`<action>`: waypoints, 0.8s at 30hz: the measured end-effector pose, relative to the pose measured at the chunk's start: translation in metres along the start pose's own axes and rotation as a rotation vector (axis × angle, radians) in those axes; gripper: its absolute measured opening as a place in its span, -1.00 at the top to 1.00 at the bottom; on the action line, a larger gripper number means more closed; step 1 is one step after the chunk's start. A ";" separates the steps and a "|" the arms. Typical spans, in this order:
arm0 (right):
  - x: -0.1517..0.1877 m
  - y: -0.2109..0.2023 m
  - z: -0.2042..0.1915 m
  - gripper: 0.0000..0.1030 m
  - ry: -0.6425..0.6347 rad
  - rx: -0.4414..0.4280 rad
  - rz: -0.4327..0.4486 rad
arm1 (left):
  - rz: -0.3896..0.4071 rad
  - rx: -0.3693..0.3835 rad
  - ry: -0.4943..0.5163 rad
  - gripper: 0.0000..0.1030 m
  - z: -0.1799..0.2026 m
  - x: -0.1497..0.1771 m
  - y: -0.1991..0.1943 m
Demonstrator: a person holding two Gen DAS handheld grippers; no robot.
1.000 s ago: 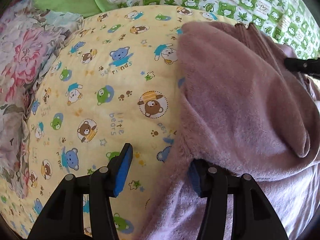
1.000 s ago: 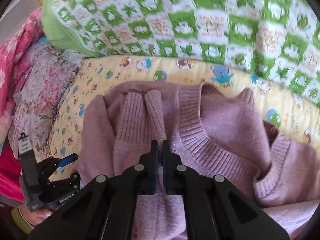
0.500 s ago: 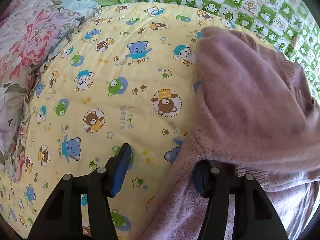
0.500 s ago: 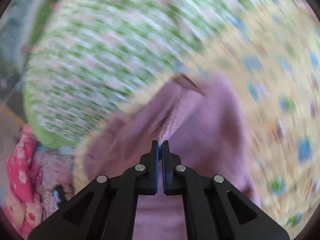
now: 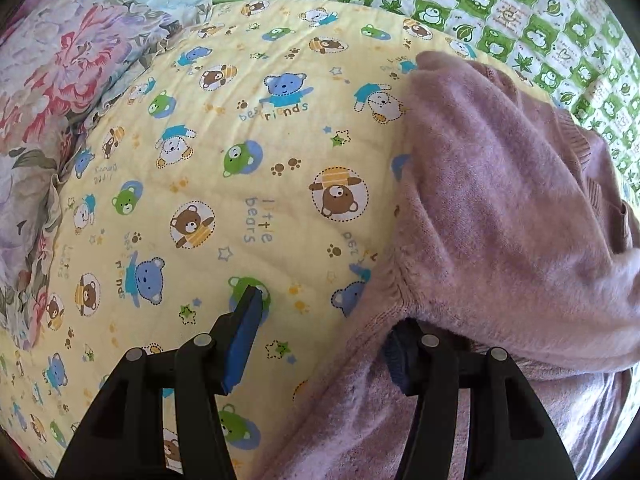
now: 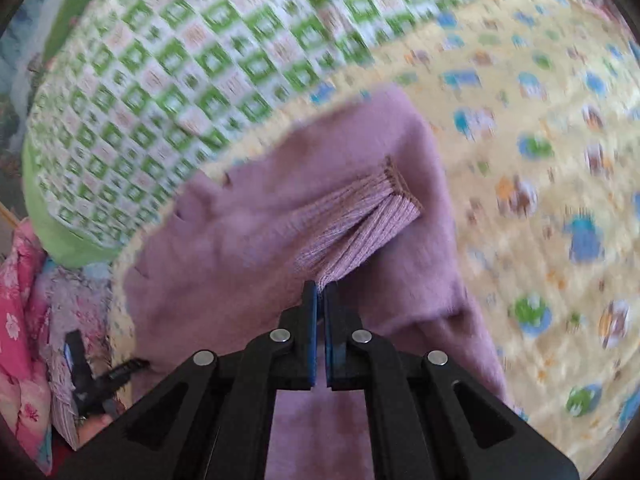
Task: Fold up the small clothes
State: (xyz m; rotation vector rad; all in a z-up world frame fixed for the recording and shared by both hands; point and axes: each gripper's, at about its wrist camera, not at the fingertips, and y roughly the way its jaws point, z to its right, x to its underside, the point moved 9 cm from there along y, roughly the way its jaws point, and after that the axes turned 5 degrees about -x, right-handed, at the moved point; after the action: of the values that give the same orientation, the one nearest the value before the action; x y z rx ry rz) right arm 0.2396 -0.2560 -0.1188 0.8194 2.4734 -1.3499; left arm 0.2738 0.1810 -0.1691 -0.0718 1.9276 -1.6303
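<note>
Sweater point(image 6: 248, 240) newly swung sideways, blurred; left gripper's point(image 5: 320, 344) right finger under fabric.

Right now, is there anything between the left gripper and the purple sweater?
Nothing visible. The left gripper is open at the edge of the purple sweater, one finger tucked under its fold, the other over the bear-print quilt.

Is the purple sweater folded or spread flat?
Partly folded: the purple sweater lies doubled over itself, both ribbed cuffs on top, pinched by the right gripper.
</note>
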 end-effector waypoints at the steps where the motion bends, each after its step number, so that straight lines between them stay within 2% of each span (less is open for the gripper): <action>1: 0.005 0.003 0.003 0.93 -0.001 0.007 -0.023 | -0.001 0.001 0.002 -0.14 0.000 0.000 0.000; 5: 0.016 0.006 0.021 0.91 0.042 0.078 -0.108 | -0.004 0.013 0.005 -0.20 -0.005 -0.003 0.006; 8: 0.015 -0.011 0.019 0.91 0.032 0.082 -0.094 | 0.001 0.022 0.020 -0.28 -0.011 0.001 0.006; 11: 0.009 -0.023 -0.011 0.90 -0.052 0.039 -0.067 | -0.001 0.035 0.020 -0.31 -0.021 0.008 0.004; 13: 0.008 -0.019 -0.042 0.90 -0.126 -0.023 -0.080 | -0.009 0.050 0.012 -0.31 -0.028 0.016 -0.003; 17: 0.013 0.013 -0.116 0.90 -0.263 -0.172 -0.169 | 0.011 0.091 -0.007 -0.27 -0.031 0.030 -0.039; 19: 0.014 0.036 -0.165 0.90 -0.336 -0.260 -0.220 | 0.028 0.153 -0.022 -0.27 -0.023 0.034 -0.058; 21: 0.021 0.067 -0.215 0.89 -0.381 -0.349 -0.316 | 0.015 0.241 -0.043 -0.28 -0.009 0.036 -0.068; 23: 0.027 0.096 -0.254 0.89 -0.412 -0.394 -0.380 | -0.059 0.365 -0.090 -0.28 0.011 0.040 -0.063; 24: 0.031 0.119 -0.276 0.84 -0.438 -0.410 -0.429 | -0.084 0.371 -0.115 -0.28 0.016 0.042 -0.056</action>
State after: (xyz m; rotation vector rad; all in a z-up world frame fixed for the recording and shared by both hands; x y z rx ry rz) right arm 0.3034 0.0338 -0.0616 -0.0964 2.4958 -0.9326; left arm 0.2284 0.1366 -0.1355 -0.0951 1.5286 -1.9685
